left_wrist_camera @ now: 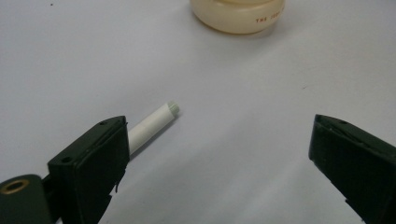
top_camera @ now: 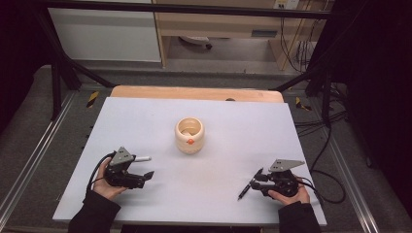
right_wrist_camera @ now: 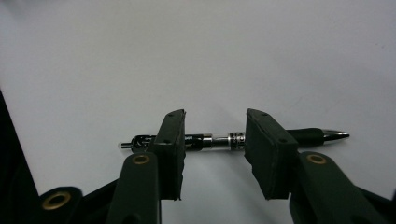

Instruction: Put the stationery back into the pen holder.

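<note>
A lab: black frame rig (top_camera: 58,63); loose cables (top_camera: 311,126); bare table (top_camera: 145,116).

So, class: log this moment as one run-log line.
left tool: open, beside white cylindrical marker | right tool: open, astride black click pen lying flat | cream round pot: mid-table

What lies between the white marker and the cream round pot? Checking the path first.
Nothing: bare white table separates white marker from cream round pot, in the left gripper view.

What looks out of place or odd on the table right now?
Nothing is spilled or broken. The cream pen holder stands upright, but both pens lie loose on the table: a white one beside the open left tongs, and a black one lying crosswise behind the right tongs, whose jaws stand apart.
</note>
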The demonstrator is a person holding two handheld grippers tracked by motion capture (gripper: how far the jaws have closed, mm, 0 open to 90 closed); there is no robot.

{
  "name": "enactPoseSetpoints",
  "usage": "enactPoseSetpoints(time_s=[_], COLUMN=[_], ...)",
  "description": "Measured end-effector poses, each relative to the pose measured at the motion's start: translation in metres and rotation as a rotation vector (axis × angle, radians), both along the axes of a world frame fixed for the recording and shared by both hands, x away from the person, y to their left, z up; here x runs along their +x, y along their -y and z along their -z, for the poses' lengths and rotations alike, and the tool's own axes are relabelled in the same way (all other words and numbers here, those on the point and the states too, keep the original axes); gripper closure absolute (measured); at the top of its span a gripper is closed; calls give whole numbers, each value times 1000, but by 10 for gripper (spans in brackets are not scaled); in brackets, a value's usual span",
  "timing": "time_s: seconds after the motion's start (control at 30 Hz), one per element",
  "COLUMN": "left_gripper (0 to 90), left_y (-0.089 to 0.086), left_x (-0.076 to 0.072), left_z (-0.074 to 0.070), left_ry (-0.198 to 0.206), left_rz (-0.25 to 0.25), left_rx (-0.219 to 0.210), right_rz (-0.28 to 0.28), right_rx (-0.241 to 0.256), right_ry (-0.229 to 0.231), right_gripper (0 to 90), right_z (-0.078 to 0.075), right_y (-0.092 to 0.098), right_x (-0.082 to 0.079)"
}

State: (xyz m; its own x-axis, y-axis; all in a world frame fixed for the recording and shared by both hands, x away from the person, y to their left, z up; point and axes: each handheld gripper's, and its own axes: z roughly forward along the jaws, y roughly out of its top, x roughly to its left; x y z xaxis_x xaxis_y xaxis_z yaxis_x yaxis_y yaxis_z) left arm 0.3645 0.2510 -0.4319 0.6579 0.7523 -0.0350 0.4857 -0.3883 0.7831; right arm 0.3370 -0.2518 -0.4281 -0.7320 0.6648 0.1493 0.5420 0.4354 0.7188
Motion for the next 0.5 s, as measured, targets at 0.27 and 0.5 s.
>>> enactPoseSetpoints(time_s=[0.27, 0.5], left_gripper=[39, 24], left_y=[-7, -7], left_x=[-3, -8], left_z=[6, 7], left_ry=[-11, -14], left_rz=[5, 22], left_rx=[1, 8], right_rz=[-14, -30], right_rx=[-17, -15], right_ry=[-32, -70], right_gripper=[764, 868], right_z=[2, 5], right_y=[-3, -7], right_x=[-4, -10])
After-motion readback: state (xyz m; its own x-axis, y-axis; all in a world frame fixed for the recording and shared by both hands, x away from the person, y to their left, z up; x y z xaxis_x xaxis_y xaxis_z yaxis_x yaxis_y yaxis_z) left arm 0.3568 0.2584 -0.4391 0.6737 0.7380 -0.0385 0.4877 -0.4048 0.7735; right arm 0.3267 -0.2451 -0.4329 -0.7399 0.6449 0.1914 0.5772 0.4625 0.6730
